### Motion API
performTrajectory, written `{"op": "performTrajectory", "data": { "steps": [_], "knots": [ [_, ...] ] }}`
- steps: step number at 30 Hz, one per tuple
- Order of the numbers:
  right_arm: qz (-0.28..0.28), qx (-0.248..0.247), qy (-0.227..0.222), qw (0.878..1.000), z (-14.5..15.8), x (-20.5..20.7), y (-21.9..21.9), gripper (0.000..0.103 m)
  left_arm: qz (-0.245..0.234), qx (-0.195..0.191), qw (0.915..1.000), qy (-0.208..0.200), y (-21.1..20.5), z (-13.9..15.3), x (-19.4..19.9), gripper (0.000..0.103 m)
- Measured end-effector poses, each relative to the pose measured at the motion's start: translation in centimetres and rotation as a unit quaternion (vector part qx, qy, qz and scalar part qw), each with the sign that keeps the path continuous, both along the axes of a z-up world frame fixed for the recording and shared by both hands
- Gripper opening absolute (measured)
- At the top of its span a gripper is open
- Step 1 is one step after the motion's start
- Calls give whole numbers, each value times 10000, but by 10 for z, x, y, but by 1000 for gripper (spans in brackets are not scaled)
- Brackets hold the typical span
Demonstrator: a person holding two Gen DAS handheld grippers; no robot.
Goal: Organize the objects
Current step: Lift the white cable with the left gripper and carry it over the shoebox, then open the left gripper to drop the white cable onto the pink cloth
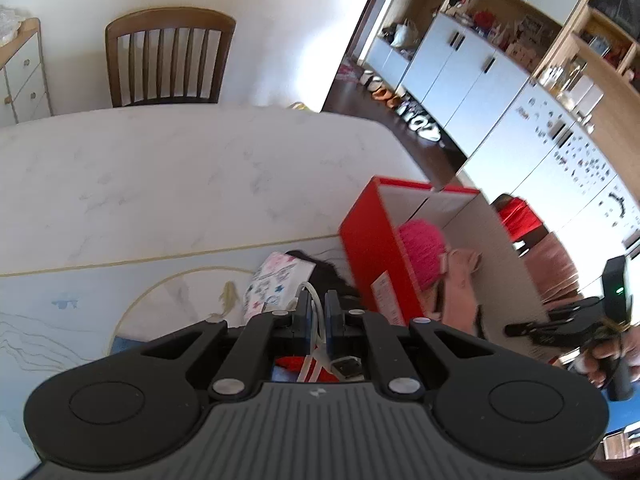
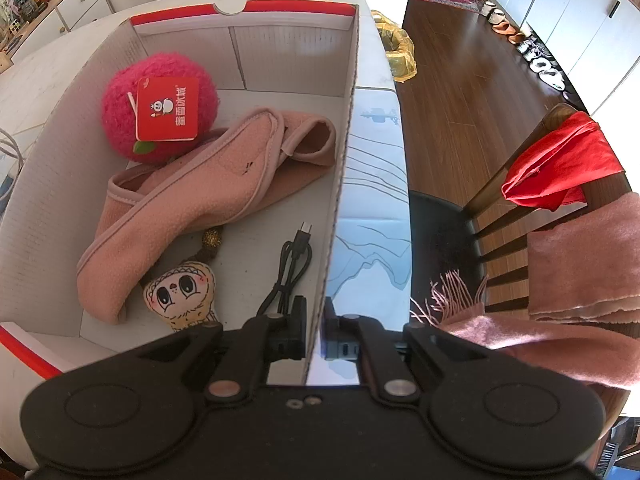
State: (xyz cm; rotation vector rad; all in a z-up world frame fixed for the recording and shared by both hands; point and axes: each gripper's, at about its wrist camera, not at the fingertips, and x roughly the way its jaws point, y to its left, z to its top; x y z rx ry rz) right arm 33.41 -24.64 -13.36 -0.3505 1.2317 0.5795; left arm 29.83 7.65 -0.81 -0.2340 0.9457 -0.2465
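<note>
My left gripper point(image 1: 318, 312) is shut on a white cable point(image 1: 316, 340) and holds it above the table mat, left of the red cardboard box point(image 1: 372, 264). My right gripper point(image 2: 314, 332) is shut on the box's right wall point(image 2: 344, 152), one finger inside and one outside. In the box lie a pink plush ball with a red tag point(image 2: 160, 108), a pink fleece garment point(image 2: 192, 196), a small doll keychain point(image 2: 180, 292) and a black cable point(image 2: 290, 268). The right gripper also shows in the left wrist view point(image 1: 560, 324).
A patterned pouch point(image 1: 272, 284) and a dark item point(image 1: 324, 276) lie on the blue mat point(image 1: 80, 312) by the box. A wooden chair point(image 1: 168, 56) stands behind the marble table point(image 1: 180, 172). Another chair point(image 2: 540, 208) with red cloth and a pink scarf stands right.
</note>
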Motion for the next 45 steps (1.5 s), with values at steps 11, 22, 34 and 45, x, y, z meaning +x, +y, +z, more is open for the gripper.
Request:
{"op": "performTrajectory", "data": {
  "steps": [11, 22, 34, 45],
  "knots": [
    [83, -27, -32, 10000, -1, 0, 4, 5, -881, -51, 9948, -502, -64, 63, 8, 5],
    [66, 21, -9, 10000, -1, 1, 3, 5, -1939, -270, 9791, -559, -170, 55, 22, 5],
    [24, 90, 18, 10000, 1, 1, 0, 5, -2379, -195, 9704, -363, -228, -15, 26, 5],
    [27, 84, 19, 10000, 0, 1, -1, 5, -2220, -170, 9748, -142, -205, -44, 33, 5]
  ]
}}
